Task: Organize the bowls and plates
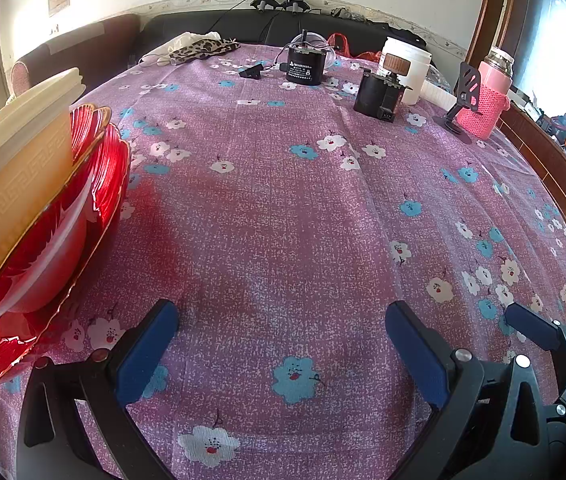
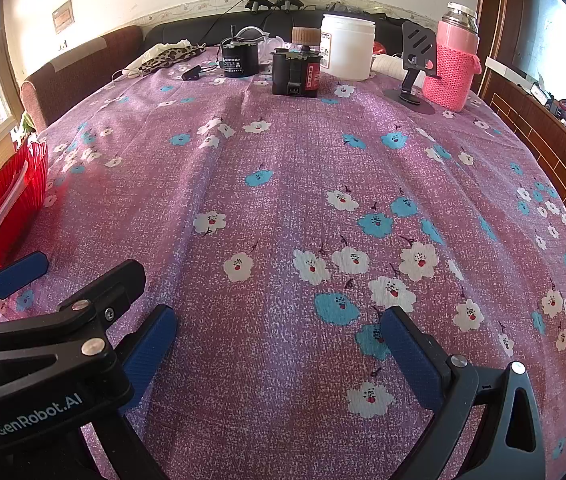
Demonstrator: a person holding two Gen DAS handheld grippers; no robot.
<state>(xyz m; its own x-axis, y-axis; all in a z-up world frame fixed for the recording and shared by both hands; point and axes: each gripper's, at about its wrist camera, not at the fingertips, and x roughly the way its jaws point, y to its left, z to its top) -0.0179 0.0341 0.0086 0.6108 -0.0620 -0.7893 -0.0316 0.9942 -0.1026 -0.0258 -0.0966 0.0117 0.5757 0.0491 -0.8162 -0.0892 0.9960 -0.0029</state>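
Stack at the table's left edge: cream bowls (image 1: 15, 168) nested atop red scalloped plates (image 1: 95, 184). Plates appear glassy, rigid, likely slippery and chip-prone; best held at the rim. Left gripper (image 1: 283, 344) and right gripper (image 2: 279, 344): both wide apart, holding nothing, over the floral tablecloth (image 1: 283, 220).

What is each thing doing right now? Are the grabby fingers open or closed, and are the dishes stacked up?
Left gripper: fingers open, holding nothing.
Right gripper: fingers open, holding nothing.
Cream plastic bowls: nested, sitting on the red dishes.
Red ribbed glass plates: stacked at the table's left edge.
White plastic jar: upright, lid on.
Pink knit-sleeved flask: upright, capped.
Black phone stand: upright, holding nothing.
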